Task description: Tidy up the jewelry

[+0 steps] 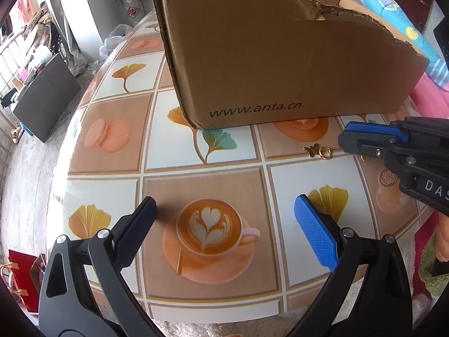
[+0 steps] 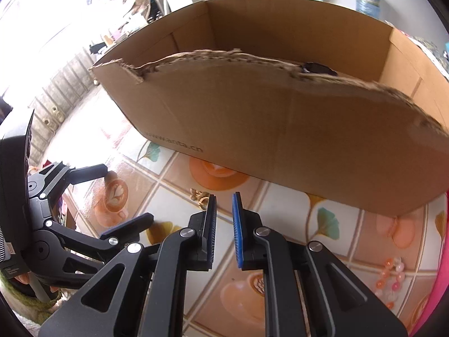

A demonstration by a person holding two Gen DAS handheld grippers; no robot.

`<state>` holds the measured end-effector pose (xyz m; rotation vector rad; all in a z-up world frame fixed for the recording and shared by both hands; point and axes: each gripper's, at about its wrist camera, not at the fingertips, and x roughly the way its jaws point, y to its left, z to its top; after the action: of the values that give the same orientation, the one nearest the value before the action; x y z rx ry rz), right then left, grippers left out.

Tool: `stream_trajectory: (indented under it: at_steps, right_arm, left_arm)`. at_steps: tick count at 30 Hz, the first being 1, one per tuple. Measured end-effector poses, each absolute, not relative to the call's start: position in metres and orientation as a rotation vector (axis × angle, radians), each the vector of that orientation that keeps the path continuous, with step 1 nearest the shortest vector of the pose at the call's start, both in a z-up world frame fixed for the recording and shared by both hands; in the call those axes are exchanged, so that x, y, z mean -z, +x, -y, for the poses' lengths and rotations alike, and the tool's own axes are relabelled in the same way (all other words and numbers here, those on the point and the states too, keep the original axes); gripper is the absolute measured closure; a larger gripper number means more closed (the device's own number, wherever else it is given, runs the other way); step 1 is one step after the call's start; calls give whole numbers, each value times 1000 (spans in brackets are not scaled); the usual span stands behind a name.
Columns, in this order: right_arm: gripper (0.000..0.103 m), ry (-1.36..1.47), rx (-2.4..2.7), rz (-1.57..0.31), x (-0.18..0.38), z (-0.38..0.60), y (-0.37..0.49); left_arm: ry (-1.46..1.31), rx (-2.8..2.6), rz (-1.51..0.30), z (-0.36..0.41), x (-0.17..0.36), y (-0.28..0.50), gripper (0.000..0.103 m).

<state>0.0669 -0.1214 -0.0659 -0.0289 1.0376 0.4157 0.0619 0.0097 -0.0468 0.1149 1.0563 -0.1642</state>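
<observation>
From the left wrist camera, we're looking at our left gripper (image 1: 224,224) hovering with its jaws spread wide and nothing between them, parked over the latte-art square of the tablecloth (image 1: 112,185). The gold butterfly piece (image 1: 318,151) lies on the cloth just in front of the torn cardboard box (image 1: 280,56), and the right gripper (image 1: 343,136) comes in from the right with its tip near the jewelry but apart from it. Our guess is we're in the reach-and-pick step, with dropping it into the box to follow. Switching to the right wrist camera, the right gripper (image 2: 223,219) has its pads only narrowly parted and holds nothing; the gold piece (image 2: 197,195) sits just left of the left fingertip, slightly ahead. So next we'd probably need to shift left and open a bit so the pads straddle it. Pink and orange beads (image 2: 391,278) wait off to the right, and something dark (image 2: 315,68) already lies in the box.
</observation>
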Motion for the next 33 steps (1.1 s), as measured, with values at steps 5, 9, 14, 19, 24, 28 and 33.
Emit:
stream_trajectory:
  at_steps: [5,9,14,19,24,28,33]
  right_arm:
    - [91,-98,-441,-1048,68,103,73]
    - [91,-154,-435,-1057,70,96,73]
    - [92,-168,-435,-1067,71,87,66]
    - [93,-149,-441,-1075,72,92,55]
    - [93,-117,-444,-1079,72,102,41]
    - [92,-55,-431,-1018,66,118,25]
    - [92,28,-386,-972,59,157,10]
  left_arm:
    - [114,164,-1057,-10,46,62,8]
    - [115,164,-1059,-10,46,62,8]
    - [117,164,-1056,-9,46,62,8]
    - [114,157,-1064,-8,45,61,8]
    - [115,158,-1056,-7,45,58,8]
    - [118,165,-1023,-8,45,53,8]
    - [128,178,-981,-8,46,43,7]
